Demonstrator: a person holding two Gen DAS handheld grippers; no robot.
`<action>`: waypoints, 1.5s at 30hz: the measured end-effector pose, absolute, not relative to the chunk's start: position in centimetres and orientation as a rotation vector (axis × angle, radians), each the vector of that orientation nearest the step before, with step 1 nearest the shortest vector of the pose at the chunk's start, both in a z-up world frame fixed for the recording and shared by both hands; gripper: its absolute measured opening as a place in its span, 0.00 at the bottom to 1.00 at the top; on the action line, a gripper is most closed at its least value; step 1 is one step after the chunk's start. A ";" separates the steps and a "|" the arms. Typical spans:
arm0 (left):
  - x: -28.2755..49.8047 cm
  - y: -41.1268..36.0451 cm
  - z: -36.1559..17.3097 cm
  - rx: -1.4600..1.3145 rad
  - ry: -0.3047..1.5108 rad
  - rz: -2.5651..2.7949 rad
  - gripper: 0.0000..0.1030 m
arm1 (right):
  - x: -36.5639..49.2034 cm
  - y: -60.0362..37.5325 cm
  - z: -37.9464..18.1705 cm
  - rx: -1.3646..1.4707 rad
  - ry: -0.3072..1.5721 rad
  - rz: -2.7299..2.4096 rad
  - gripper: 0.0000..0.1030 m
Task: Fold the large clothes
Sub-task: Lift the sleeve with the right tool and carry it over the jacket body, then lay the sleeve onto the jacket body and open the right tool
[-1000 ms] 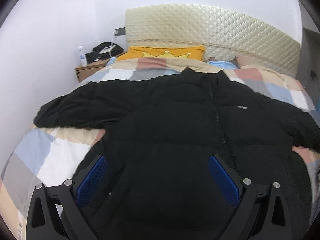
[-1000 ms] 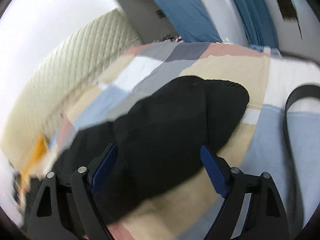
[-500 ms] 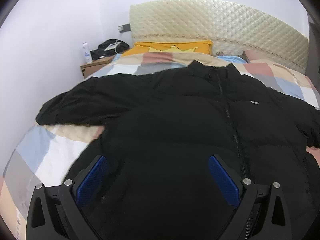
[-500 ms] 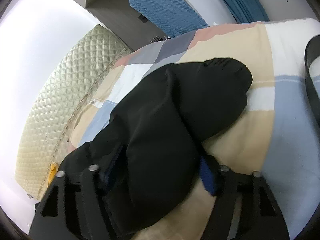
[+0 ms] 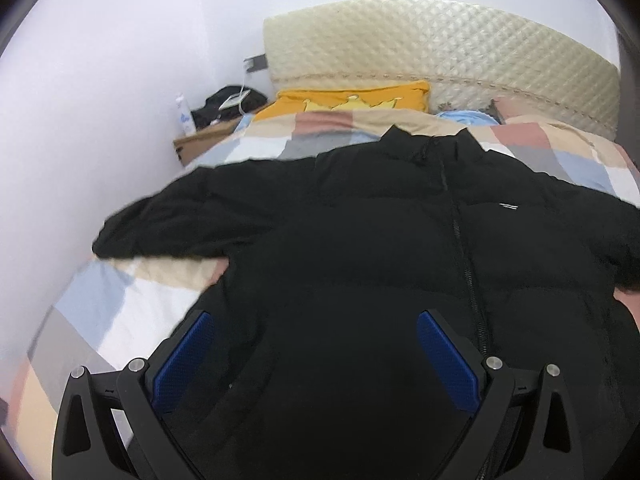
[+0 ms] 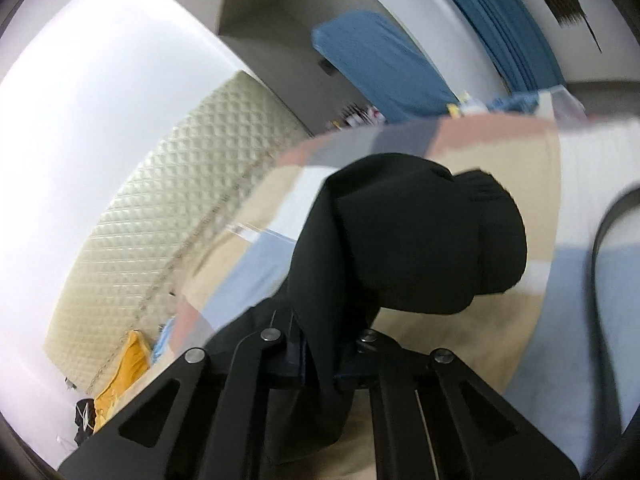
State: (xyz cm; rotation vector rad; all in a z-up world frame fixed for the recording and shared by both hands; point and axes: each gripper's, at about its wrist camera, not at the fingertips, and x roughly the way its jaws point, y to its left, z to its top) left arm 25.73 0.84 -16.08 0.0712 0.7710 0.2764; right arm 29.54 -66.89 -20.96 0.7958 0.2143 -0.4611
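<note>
Left wrist view: the left gripper (image 5: 316, 354) has hardly shifted over the last second, its blue-padded fingers (image 5: 182, 360) wide apart above the near hem of the black puffer jacket (image 5: 380, 248). The jacket lies front-up on the checked bedspread (image 5: 120, 300), collar toward the far quilted headboard (image 5: 440, 52), one sleeve stretched left. Its hem fills the gap between the fingers; whether they touch it cannot be told. A small white chest logo (image 5: 509, 206) is too small to read. A yellow pillow (image 5: 352, 98) lies far behind.

Right wrist view: a second ago the right gripper (image 6: 320, 364) stood open over the jacket's sleeve (image 6: 412, 240); now its fingers are pinched together on the sleeve's fabric, and the cuff bulges beyond them, raised off the bedspread.
</note>
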 end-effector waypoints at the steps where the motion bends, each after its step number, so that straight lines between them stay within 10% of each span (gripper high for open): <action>1: 25.7 0.7 -15.8 0.081 0.773 0.267 1.00 | 29.4 -66.5 -19.6 0.786 0.207 -0.452 0.08; 23: 22.7 3.4 -11.4 0.133 0.699 0.085 1.00 | 33.0 -37.8 3.8 0.179 0.123 -0.230 0.09; 45: 22.0 16.9 -11.1 -0.160 0.552 0.152 1.00 | 38.8 -5.4 -11.7 -0.130 0.381 0.187 0.13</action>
